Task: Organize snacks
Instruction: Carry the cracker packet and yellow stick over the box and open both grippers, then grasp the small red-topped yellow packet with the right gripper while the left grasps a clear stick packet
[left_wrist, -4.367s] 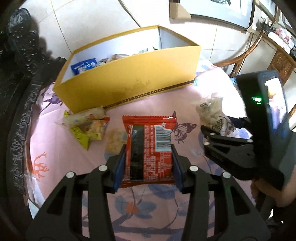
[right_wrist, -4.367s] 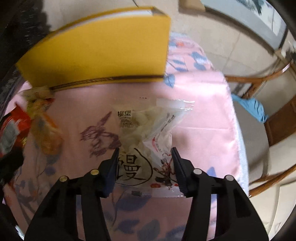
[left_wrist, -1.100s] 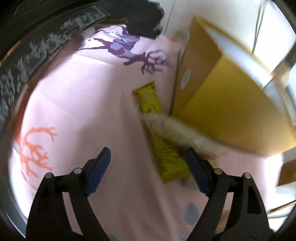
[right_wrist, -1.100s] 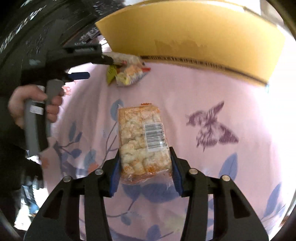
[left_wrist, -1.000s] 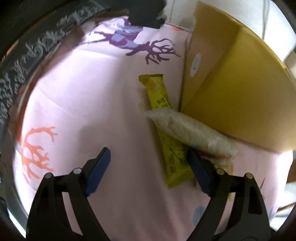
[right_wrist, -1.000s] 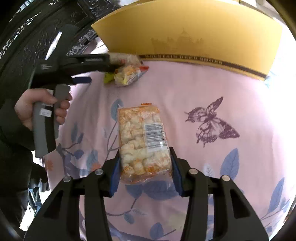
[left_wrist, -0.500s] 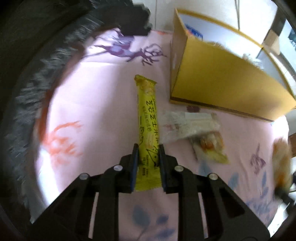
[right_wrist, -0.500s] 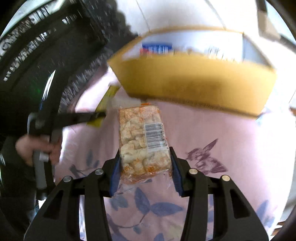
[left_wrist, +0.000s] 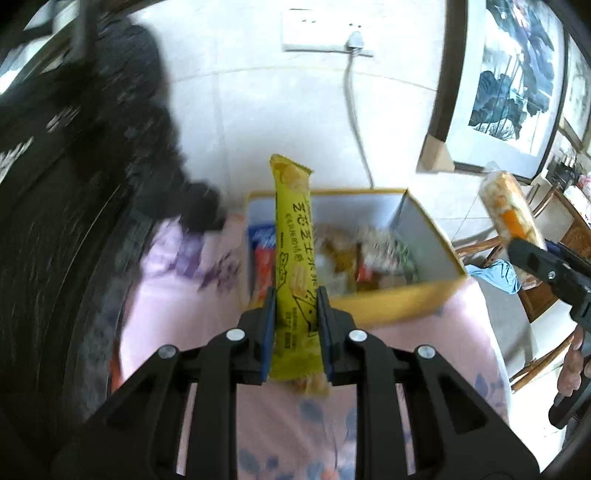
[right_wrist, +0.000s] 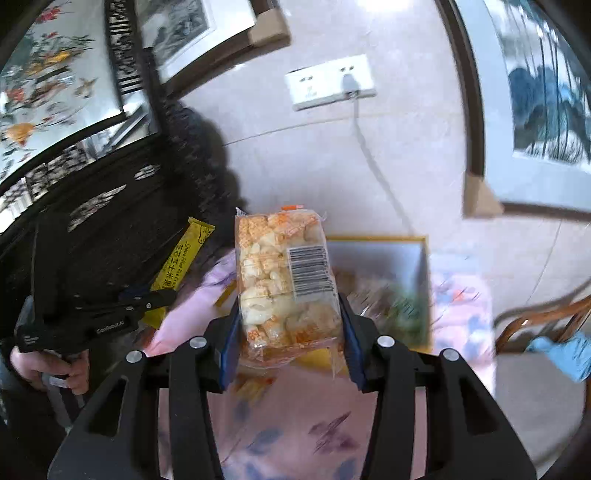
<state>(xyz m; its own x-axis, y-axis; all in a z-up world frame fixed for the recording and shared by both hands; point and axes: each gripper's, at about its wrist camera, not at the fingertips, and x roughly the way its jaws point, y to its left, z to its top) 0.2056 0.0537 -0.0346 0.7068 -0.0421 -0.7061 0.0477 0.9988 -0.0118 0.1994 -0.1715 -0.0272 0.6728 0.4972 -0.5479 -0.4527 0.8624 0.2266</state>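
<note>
My left gripper is shut on a long yellow snack bar, raised in the air in front of the open yellow box. The box holds several snack packets. My right gripper is shut on a clear pack of puffed rice cakes with a barcode, also lifted above the table with the yellow box behind it. In the left wrist view the rice cake pack shows at the far right. In the right wrist view the yellow bar and left gripper appear at the left.
A pink flowered cloth covers the table. Dark carved furniture stands at the left. A wooden chair with a blue cloth stands at the right. A tiled wall with a socket and framed pictures rises behind the box.
My left gripper closed on the yellow bar and lifted it off the cloth. Both grippers rose with their snacks, and the open top of the box came into view.
</note>
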